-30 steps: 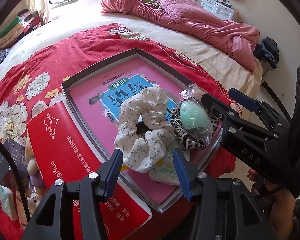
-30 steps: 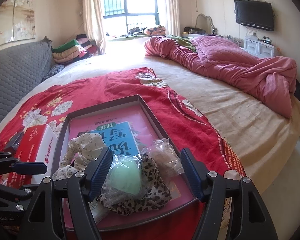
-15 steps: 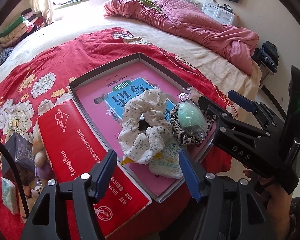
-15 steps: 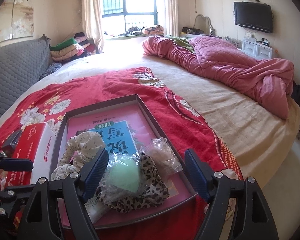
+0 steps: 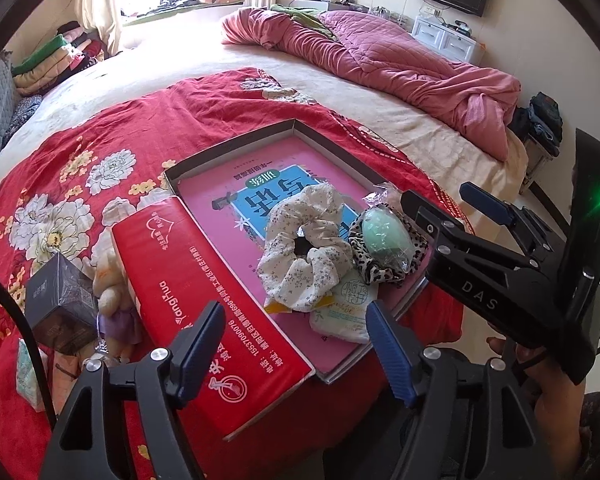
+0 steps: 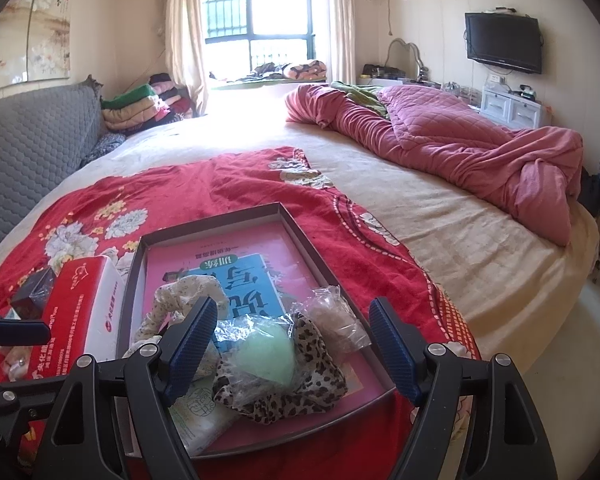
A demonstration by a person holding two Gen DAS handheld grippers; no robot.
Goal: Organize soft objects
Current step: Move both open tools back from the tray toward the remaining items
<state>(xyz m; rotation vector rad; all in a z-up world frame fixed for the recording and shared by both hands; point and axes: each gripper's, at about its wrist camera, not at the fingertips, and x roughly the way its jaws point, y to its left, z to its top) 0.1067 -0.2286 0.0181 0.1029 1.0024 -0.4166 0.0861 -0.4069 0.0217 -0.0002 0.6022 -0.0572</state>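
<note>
The soft things, a white floral scrunchie (image 5: 306,246), a leopard scrunchie (image 5: 384,268) and a bagged green sponge (image 5: 386,238), lie bunched in the tray (image 5: 236,144) on the bed. The left gripper (image 5: 296,346) has just been opening its jaws; nothing sits between them. The right gripper (image 6: 294,348) is wide open over the sponge, seemingly clear of it. Best to pinch one item at a time and lift straight up.

Your left hand-held gripper (image 5: 296,348) points steeply downward, and its jaws have just been opening, with nothing pressed between the blue pads. Your right hand-held gripper (image 6: 296,346) tilts down more gently, jaws spread wide and gripping nothing. From the left wrist view it sits off to the right, with your hand (image 5: 540,384) wrapped around its handle
</note>
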